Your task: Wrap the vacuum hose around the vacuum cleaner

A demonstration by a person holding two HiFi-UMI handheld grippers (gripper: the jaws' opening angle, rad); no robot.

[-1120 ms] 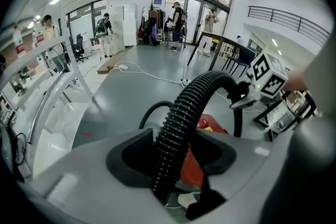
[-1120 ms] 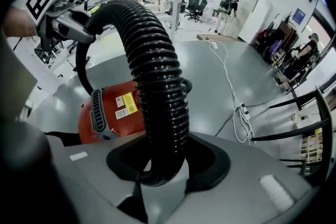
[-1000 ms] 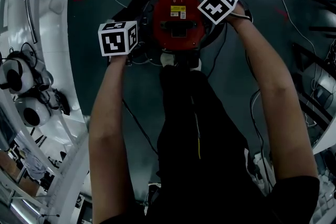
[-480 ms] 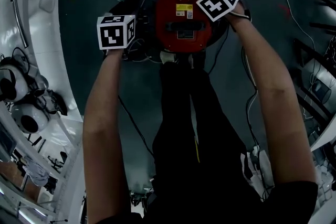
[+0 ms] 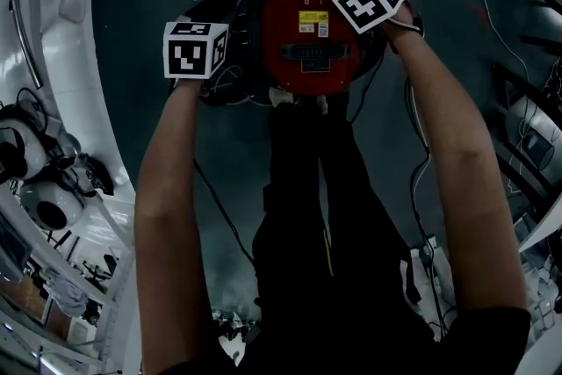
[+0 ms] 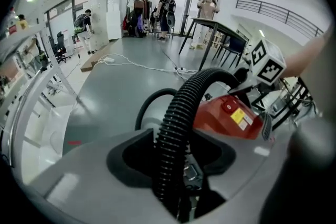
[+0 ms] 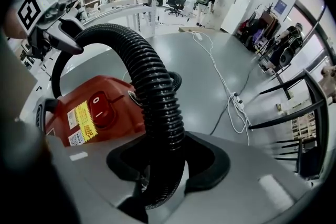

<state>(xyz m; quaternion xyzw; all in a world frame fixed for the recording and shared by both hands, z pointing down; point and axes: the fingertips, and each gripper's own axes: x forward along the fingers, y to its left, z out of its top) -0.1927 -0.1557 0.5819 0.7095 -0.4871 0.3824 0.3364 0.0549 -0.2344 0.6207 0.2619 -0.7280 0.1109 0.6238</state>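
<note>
Your left gripper (image 6: 176,178) and right gripper (image 7: 157,178) each have a smooth grey housing with a dark, rounded recess around the jaws. Each carries a white cube printed with black square markers on its faces: the left cube (image 5: 195,51) and the right cube (image 5: 369,1). You wear a black short-sleeved top (image 5: 493,335) and black trousers (image 5: 307,189) with a thin yellow line (image 5: 330,246) down one leg.

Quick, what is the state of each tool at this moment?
Left tool: closed on the black hose.
Right tool: closed on the same hose.
</note>
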